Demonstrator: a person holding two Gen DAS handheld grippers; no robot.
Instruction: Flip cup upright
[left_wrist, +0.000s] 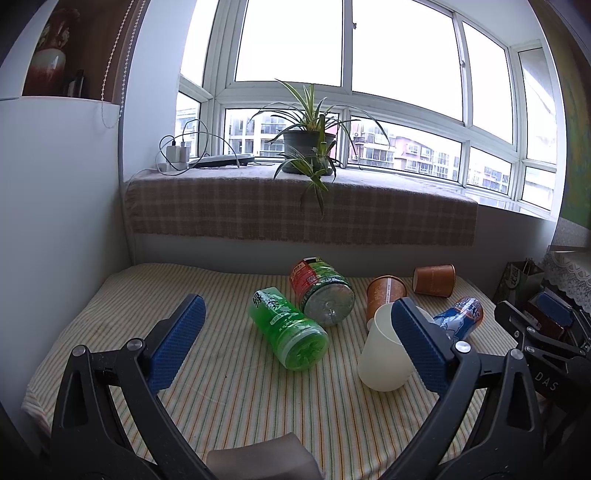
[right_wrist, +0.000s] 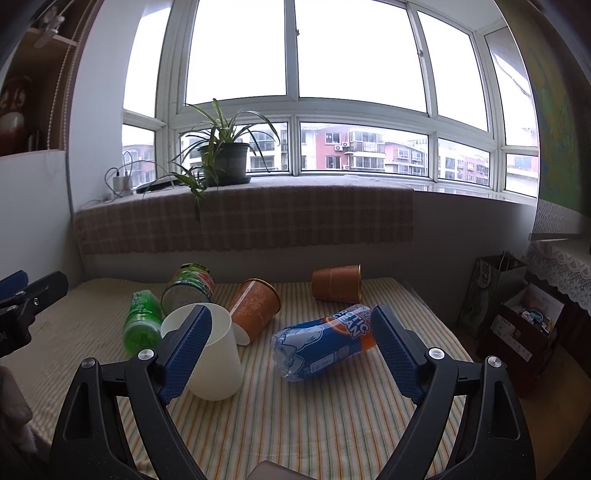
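Observation:
A white cup (left_wrist: 384, 354) stands upright on the striped tablecloth, mouth up; it also shows in the right wrist view (right_wrist: 214, 365). Two orange paper cups lie on their sides: one (left_wrist: 384, 295) (right_wrist: 255, 308) just behind the white cup, one (left_wrist: 434, 280) (right_wrist: 336, 283) at the back. My left gripper (left_wrist: 299, 347) is open and empty, its right finger (left_wrist: 421, 347) in front of the white cup. My right gripper (right_wrist: 291, 350) is open and empty, its left finger (right_wrist: 186, 354) overlapping the white cup.
A green bottle (left_wrist: 288, 328) (right_wrist: 142, 319), a red-green bottle (left_wrist: 321, 291) (right_wrist: 190, 286) and a blue bottle (left_wrist: 460, 317) (right_wrist: 325, 339) lie on the cloth. A windowsill with a potted plant (left_wrist: 306, 144) is behind. Bags and boxes (right_wrist: 517, 317) stand right of the table.

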